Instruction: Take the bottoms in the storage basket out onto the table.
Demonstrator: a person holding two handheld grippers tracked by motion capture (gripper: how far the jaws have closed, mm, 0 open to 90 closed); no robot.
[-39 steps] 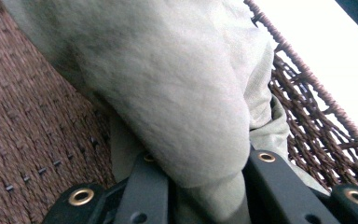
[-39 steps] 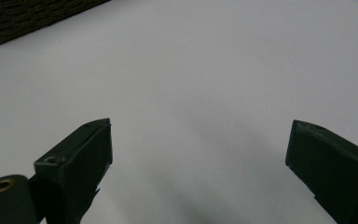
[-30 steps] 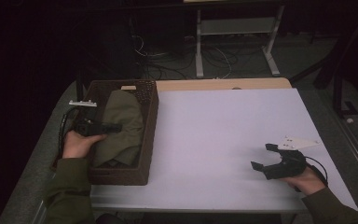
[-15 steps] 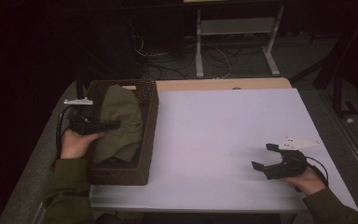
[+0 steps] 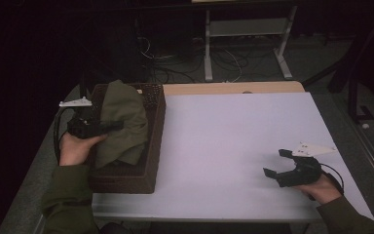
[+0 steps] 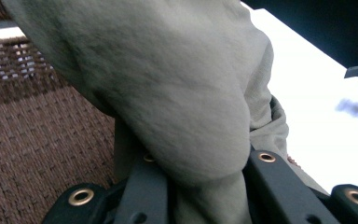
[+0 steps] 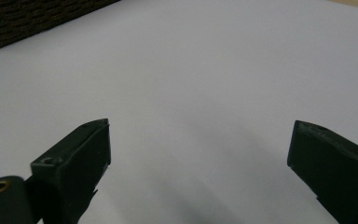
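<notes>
While I watch from the high view, these are my notes.
Cloth: an olive-green, soft, fleecy garment (image 5: 121, 124), bunched into a rounded hump, sits in the basket and rises above its rim; the left gripper view shows its fuzzy nap and thick folds (image 6: 177, 93).
Basket: a dark brown woven wicker box (image 5: 148, 170), rectangular with straight walls and a tight ribbed weave, stands at the left edge of the bench.
Left tongs (image 5: 109, 126): my matte black jaws pinch a fold of the garment, brass-ringed screw holes showing at their base.
Right tongs (image 5: 278, 163): spread wide with nothing between them, resting low at the near right of the bench, well apart from the basket; blunt, blocky jaw tips.
Bench: a smooth, flat white rectangular top (image 5: 233, 136) with a pale wooden strip along its far edge.
</notes>
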